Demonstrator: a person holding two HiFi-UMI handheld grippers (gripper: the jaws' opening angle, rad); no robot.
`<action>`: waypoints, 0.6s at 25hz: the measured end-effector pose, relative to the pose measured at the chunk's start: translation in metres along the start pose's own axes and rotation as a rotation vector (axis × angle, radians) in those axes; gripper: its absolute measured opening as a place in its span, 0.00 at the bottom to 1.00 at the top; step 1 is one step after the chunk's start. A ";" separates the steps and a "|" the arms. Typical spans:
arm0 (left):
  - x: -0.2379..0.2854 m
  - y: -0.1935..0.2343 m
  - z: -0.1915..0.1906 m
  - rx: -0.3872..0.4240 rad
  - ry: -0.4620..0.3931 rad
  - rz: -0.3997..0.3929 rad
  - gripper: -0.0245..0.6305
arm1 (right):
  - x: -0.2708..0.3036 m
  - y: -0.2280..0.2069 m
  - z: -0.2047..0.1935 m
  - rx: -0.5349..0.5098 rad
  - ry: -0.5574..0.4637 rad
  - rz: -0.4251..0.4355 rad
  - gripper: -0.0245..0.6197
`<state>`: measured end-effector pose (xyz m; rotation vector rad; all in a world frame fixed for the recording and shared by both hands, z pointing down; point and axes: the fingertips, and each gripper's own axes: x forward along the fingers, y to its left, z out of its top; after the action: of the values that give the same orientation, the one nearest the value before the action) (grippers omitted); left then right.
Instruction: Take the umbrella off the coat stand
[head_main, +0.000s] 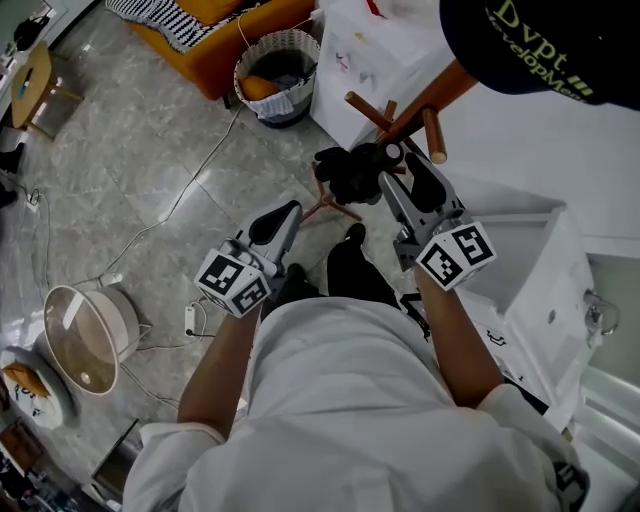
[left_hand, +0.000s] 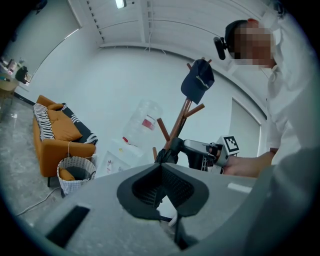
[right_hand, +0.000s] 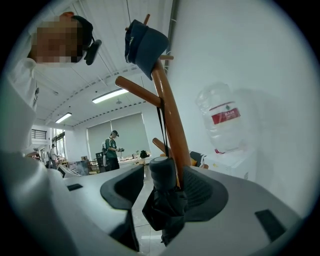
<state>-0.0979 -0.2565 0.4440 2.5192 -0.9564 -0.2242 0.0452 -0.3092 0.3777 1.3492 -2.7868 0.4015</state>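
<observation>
The folded black fabric umbrella (right_hand: 164, 202) hangs by its cord against the brown wooden coat stand (right_hand: 169, 110), between the right gripper's (right_hand: 165, 177) wide-open jaws; grasping looks in hand; next, close on it and lift the cord clear; the left gripper's (left_hand: 162, 185) jaws sit closed, empty.

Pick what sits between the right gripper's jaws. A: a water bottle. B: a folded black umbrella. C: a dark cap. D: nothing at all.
B: the right gripper view shows the folded black umbrella between the wide-open jaws of the right gripper, right against the coat stand pole.
</observation>
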 end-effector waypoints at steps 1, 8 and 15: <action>0.003 -0.001 0.001 0.000 -0.004 -0.003 0.06 | 0.002 0.000 0.000 0.005 0.006 0.002 0.36; 0.005 0.000 -0.006 -0.013 -0.015 0.007 0.06 | 0.017 0.002 -0.005 -0.005 0.029 0.004 0.36; -0.012 0.000 -0.019 -0.033 -0.006 0.029 0.06 | 0.015 0.000 -0.004 -0.046 0.031 0.000 0.33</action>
<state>-0.1014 -0.2416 0.4613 2.4741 -0.9833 -0.2367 0.0350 -0.3194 0.3836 1.3219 -2.7530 0.3535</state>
